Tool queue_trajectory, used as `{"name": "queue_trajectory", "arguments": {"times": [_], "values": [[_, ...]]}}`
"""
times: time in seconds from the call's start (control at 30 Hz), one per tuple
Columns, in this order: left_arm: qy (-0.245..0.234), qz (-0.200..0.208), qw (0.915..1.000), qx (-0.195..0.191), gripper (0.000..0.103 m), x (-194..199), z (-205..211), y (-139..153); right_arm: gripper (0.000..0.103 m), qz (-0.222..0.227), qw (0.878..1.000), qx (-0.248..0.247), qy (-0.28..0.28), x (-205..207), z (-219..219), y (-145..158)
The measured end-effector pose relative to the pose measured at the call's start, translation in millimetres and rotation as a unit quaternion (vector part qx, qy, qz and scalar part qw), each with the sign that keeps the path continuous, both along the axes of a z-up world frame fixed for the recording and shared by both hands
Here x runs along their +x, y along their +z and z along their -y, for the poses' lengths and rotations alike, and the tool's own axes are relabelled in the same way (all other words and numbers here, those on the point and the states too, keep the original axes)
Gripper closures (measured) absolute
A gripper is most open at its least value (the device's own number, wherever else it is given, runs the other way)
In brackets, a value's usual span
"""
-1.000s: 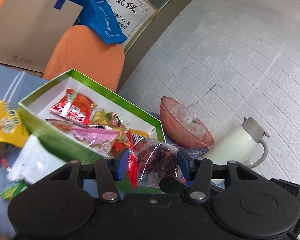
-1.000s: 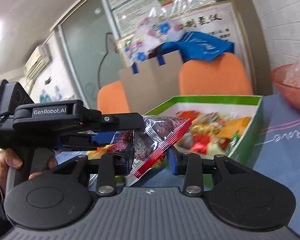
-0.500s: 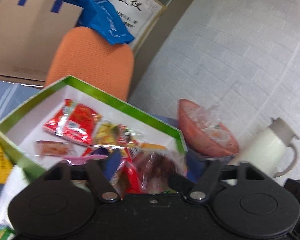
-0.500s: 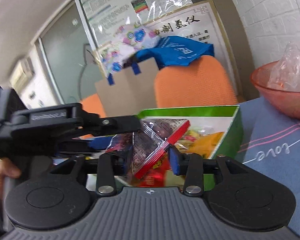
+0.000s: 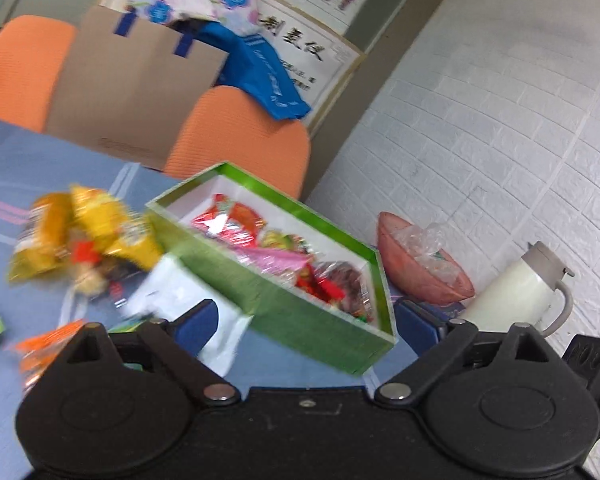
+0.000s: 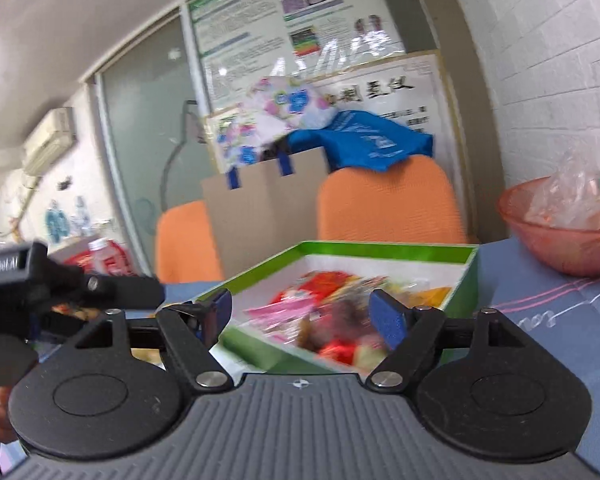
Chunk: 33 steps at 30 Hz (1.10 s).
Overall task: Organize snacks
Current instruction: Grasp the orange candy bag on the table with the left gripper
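Here, the green box is sitting on the blue tablecloth, its white interior holding a jumble of snack packets: a red packet toward the far end, a pink one in the middle, and a clear dark-filled packet at the near right corner. In the right wrist view the same box is lying just ahead of my fingers, its contents blurred. My left gripper is standing wide, both blue pads apart and gripping nothing. My right gripper is likewise spread wide and carrying nothing. Yellow snack bags are lying blurred on the cloth left of the box, with a white packet touching the box's near wall. A pink bowl holding crumpled plastic is resting just right of the box, and a cream kettle is standing beyond it by the white brick wall. Orange chairs are flanking a cardboard sheet behind the table.
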State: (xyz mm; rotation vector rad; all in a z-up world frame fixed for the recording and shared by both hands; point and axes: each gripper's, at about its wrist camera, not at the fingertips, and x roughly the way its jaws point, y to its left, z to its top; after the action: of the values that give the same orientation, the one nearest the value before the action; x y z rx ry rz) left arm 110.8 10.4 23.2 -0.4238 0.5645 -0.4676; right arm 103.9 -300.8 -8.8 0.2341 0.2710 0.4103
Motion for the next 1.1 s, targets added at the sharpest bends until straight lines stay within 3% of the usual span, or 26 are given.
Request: {"name": "queue_trajectory", "arguments": {"times": [0.23, 0.4, 0.7, 0.8, 0.83, 0.93, 1.0, 1.1], "values": [[0.126, -0.035, 0.9914, 0.007, 0.000, -29.2, -84.1, -20.0, 0.000, -0.029, 0.998, -0.015, 0.058, -14.2, -38.4, -9.2], [0.163, -0.034, 0.9860, 0.012, 0.000, -16.0, -125.5, -21.5, 0.000, -0.053, 0.993, -0.021, 0.101, -25.6, -64.8, -17.7], [0.168, -0.099, 0.9807, 0.015, 0.002, 29.3, -161.7, -60.8, 0.000, -0.073, 0.987, -0.050, 0.137, -35.5, -93.1, -23.5], [0.149, -0.093, 0.9841, 0.024, 0.024, 20.8, -157.5, -64.5, 0.000, -0.080, 0.985, -0.053, 0.144, -35.7, -97.5, -25.8], [0.136, -0.095, 0.9858, 0.024, 0.024, 17.7, -154.3, -64.1, 0.000, -0.082, 0.984, -0.054, 0.147, -35.4, -99.2, -26.6], [0.130, -0.085, 0.9877, 0.019, 0.023, 1.3, -146.3, -59.3, 0.000, -0.091, 0.981, -0.060, 0.158, -34.3, -107.3, -29.5], [0.147, -0.062, 0.9871, 0.011, 0.008, -15.6, -145.2, -51.6, 0.000, -0.093, 0.979, -0.068, 0.170, -34.3, -113.9, -30.8], [0.143, -0.033, 0.9890, -0.013, 0.005, -37.6, -143.7, -36.3, 0.000, -0.092, 0.974, -0.087, 0.188, -31.5, -126.3, -32.0]]}}
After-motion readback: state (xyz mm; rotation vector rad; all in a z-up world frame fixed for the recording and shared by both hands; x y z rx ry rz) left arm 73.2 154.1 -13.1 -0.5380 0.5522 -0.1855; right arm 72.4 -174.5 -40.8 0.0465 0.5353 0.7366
